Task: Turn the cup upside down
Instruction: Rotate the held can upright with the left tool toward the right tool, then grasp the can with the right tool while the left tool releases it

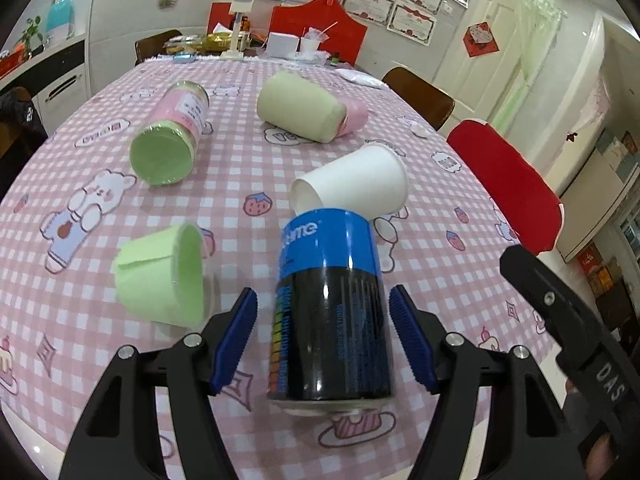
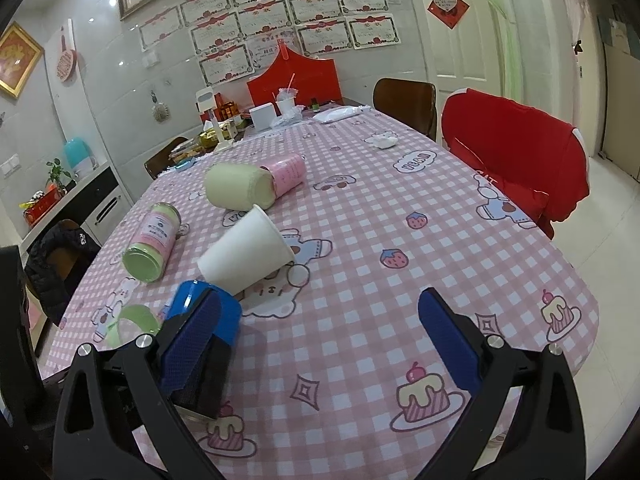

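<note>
A blue and black can-shaped cup (image 1: 332,304) stands between the open fingers of my left gripper (image 1: 324,340), with a gap on each side. It also shows in the right wrist view (image 2: 204,344), behind the left finger. My right gripper (image 2: 320,344) is open and empty over the tablecloth, to the right of the can. A white paper cup (image 1: 352,188) lies on its side just behind the can; it also shows in the right wrist view (image 2: 248,252). A light green cup (image 1: 164,276) lies on its side to the left.
A pink jar with a green lid (image 1: 172,140) and a cream and pink cup (image 1: 308,108) lie on the pink checked table (image 1: 440,240). Clutter (image 1: 280,44) stands at the far end. Red-covered chairs (image 1: 508,184) stand on the right. The right gripper's arm (image 1: 568,320) shows at right.
</note>
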A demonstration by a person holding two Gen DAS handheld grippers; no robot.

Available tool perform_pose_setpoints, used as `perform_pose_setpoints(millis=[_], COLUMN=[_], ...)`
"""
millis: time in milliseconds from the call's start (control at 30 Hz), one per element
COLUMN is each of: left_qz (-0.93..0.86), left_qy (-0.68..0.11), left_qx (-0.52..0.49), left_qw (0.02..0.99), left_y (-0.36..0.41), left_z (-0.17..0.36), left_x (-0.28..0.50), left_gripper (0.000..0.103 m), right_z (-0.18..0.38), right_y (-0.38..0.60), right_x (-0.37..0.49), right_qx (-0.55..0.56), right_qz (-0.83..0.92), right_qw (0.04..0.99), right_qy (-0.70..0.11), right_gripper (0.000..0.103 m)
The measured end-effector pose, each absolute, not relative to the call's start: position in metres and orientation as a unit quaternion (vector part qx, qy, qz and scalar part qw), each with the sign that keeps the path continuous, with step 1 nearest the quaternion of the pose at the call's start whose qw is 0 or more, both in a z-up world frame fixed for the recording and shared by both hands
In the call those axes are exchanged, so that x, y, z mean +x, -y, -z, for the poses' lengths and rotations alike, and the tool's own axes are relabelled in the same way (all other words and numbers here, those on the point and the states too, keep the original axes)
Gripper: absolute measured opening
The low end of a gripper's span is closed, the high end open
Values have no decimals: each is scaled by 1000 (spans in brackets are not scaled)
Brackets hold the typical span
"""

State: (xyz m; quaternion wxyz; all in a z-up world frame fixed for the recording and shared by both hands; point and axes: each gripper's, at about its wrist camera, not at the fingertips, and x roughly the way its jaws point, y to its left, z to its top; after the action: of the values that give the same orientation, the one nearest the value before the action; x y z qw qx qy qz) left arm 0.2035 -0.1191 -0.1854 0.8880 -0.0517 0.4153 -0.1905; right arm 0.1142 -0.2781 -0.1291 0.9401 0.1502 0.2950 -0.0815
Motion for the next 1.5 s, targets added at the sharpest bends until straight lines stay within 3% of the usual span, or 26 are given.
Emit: perform_pose_setpoints(millis=[667,1500], left_qz=[108,88], left_qy=[-303,-324], left_qx=[20,-2], left_qw=[947,942], left_y=[46,-2], left_z=[146,168], left_x=[198,237], left_gripper=[68,68], right_z=[122,172], right_y=[227,215], right_x=[147,211], right_qx=[153,183], right_qz=[22,-2], right_qw=[929,878], right_qy=[-335,-442], right_gripper=[95,93])
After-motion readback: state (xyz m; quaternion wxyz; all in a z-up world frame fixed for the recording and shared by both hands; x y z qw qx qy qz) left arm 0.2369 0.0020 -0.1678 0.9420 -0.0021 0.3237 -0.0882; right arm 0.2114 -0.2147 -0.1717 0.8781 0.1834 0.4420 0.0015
